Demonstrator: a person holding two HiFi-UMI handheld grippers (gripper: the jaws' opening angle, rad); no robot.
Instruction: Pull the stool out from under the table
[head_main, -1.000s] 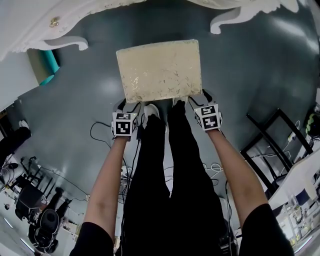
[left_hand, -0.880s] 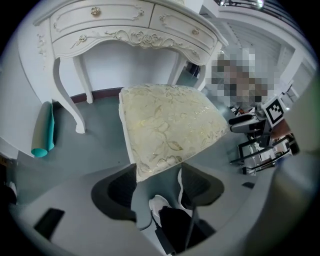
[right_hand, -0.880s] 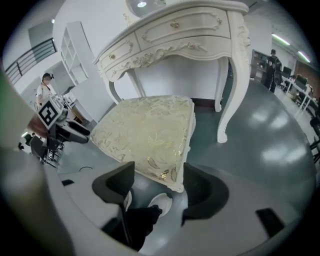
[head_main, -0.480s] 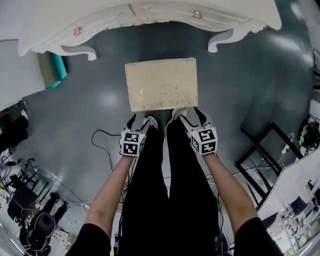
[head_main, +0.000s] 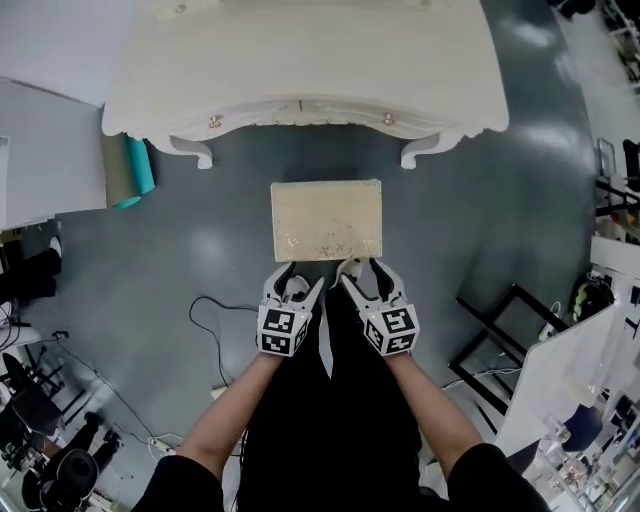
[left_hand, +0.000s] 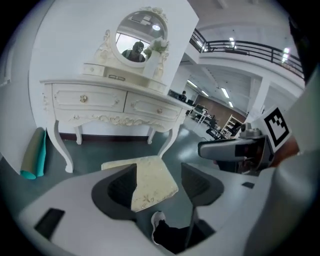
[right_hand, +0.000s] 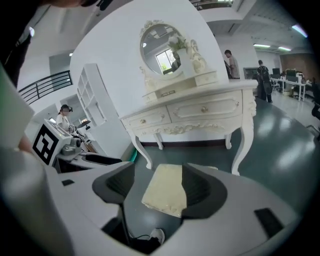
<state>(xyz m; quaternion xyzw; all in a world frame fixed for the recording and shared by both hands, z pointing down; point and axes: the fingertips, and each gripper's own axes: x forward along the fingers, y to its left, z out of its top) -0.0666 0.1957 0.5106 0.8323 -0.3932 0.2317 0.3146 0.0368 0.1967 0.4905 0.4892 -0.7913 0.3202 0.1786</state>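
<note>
Stool (head_main: 326, 220) stands at frame centre on the grey floor (head_main: 480, 220), just below the white table (head_main: 300, 70). Left gripper (head_main: 296, 280) and right gripper (head_main: 365, 272) hover by its lower edge, jaws apart, holding nothing.

Cream stool (head_main: 326, 220) flecked with gold, white table (head_main: 300, 60) — dark grey floor (head_main: 480, 220), teal roll (head_main: 140, 170).

This is a big open lab or office hall with a home corner staged inside it. An ornate white dressing table (head_main: 300, 70) with an oval mirror (left_hand: 141, 41) stands against a free-standing white partition (right_hand: 100, 55). The polished grey floor (head_main: 480, 220) is crossed by loose cables (head_main: 200, 305). Around it are office chairs (head_main: 70, 480), a mezzanine railing (left_hand: 245, 47) and strip ceiling lights (left_hand: 223, 93), and people (right_hand: 231, 62) stand near distant desks (right_hand: 295, 87).
</note>
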